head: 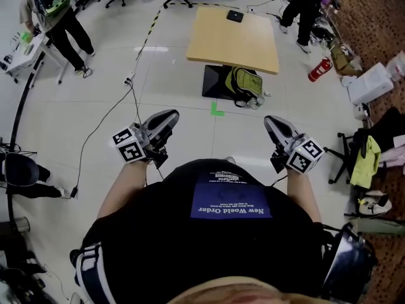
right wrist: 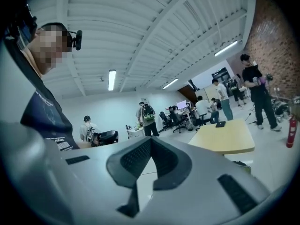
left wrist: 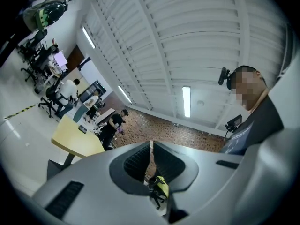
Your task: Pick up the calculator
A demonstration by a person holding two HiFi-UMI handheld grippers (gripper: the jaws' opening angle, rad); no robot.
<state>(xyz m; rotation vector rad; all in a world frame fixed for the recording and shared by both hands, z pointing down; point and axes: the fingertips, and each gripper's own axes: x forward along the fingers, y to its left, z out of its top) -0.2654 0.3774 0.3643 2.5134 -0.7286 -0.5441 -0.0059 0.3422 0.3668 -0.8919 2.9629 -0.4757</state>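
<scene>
We find the calculator (head: 235, 16), a small dark flat slab, on the tan table (head: 240, 49); left gripper (head: 169, 115) and right gripper (head: 272, 120) closed, empty.

There it is: "New World Order" in white letters on the blue patch (head: 231, 202) of the person's black shirt (head: 158, 233), upside down in the head view. The finer print around it is illegible. Square code markers show on the cubes of the left gripper (head: 169, 116) and the right gripper (head: 270, 121).

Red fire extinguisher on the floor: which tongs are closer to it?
Right. The right tongs are below and left of the fire extinguisher in the head view; the left tongs are much farther left, on the other side.
</scene>
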